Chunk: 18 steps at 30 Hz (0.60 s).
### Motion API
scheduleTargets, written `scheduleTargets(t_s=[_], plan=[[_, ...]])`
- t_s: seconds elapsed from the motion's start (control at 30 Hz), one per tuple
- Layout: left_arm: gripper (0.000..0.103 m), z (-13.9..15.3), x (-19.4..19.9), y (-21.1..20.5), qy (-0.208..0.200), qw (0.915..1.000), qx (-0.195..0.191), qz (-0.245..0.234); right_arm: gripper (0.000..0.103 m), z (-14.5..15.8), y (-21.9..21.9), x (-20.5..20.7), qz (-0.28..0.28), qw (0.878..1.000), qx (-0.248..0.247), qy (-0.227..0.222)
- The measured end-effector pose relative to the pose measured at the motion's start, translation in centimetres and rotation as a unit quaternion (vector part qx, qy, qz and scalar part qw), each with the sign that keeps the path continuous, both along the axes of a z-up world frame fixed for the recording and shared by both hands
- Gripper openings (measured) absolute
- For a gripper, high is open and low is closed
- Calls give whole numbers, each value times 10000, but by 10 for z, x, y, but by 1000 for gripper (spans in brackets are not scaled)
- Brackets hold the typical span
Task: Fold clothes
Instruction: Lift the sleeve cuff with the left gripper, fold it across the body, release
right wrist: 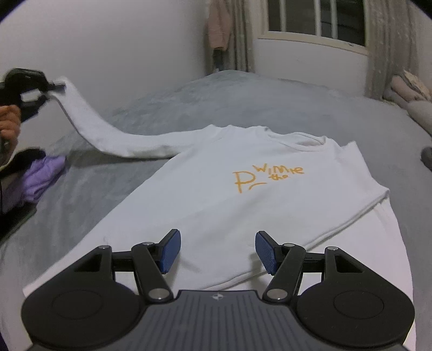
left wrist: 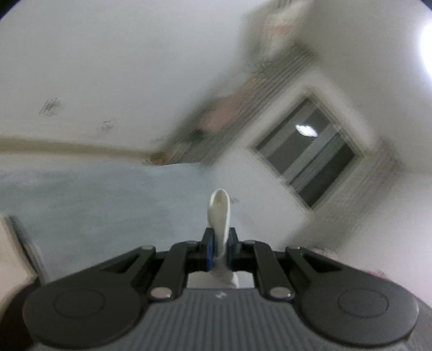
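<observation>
A white long-sleeved shirt [right wrist: 210,199] with orange lettering lies flat on a grey bed [right wrist: 243,97]. Its right side is folded over the body. Its left sleeve [right wrist: 89,124] is stretched up and out to the far left, where my left gripper [right wrist: 58,85] is shut on the cuff, held by a hand. In the left wrist view the white cuff [left wrist: 220,213] sticks up between the shut blue pads of my left gripper [left wrist: 219,244]. My right gripper [right wrist: 217,251] hovers open just above the shirt's lower part, with nothing between its fingers.
A purple garment [right wrist: 40,175] and a dark one lie at the bed's left edge. Pillows [right wrist: 410,94] sit at the far right. A window [right wrist: 318,19] with curtains and a hanging pink garment [right wrist: 220,24] are behind the bed.
</observation>
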<state>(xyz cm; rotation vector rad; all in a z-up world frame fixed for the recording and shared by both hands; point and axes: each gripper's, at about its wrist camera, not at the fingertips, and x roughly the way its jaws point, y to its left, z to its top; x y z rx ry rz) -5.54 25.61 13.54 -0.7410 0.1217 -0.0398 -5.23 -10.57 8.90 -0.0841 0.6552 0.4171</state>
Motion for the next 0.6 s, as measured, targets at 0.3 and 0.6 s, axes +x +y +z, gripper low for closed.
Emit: scheduleTargets(t_s=[0.3,0.6], plan=[[50,19,-26,-186,-551,9489,789,-3007,61,6,-49,10,-895,9926,810,164],[66,-23,4,-151,1209,9599,1498,-2038,67,3,-100,18,-1749,9678,1728,534]])
